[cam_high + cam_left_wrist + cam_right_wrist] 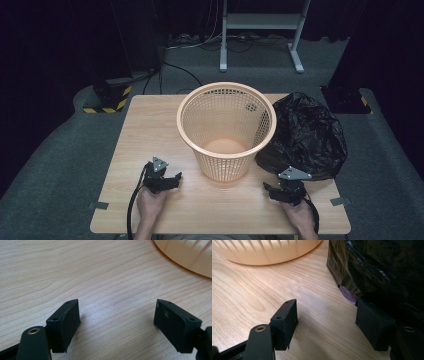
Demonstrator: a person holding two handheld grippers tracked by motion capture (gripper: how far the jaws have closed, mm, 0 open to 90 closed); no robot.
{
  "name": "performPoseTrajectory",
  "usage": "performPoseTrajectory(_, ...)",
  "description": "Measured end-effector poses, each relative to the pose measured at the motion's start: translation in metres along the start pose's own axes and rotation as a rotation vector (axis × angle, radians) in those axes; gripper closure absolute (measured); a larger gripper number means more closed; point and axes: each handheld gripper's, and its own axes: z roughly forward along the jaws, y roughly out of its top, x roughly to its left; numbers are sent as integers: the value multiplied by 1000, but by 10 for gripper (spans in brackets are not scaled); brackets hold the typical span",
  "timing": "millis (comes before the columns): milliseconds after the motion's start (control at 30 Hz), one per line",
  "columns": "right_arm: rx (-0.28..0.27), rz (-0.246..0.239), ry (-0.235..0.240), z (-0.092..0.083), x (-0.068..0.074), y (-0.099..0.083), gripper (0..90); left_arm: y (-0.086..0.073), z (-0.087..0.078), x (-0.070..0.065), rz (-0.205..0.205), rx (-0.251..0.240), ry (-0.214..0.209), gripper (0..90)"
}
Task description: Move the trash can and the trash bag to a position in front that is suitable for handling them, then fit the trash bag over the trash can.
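Both tongs, left and right, sat released; the right risked snagging the bag or tipping the basket.

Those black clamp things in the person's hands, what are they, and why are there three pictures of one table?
They are hand-held two-jaw grippers. The high view looks down on a wooden table with an orange mesh wastebasket and a crumpled black plastic bag beside it. The left gripper and right gripper each carry a camera looking along their own jaws. Both stand open over bare wood, holding nothing. In the right gripper view, the bag lies right beside one jaw; whether they touch is unclear.
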Motion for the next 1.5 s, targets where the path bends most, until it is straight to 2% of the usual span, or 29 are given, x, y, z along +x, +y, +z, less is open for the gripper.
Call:
performPoseTrajectory(1100,2,4,-2,0,0,0,320,0,0,0,0,-1,1,214)
performPoseTrajectory(1500,-2,10,-8,1,1,1,344,0,0,0,1,-1,-1,215)
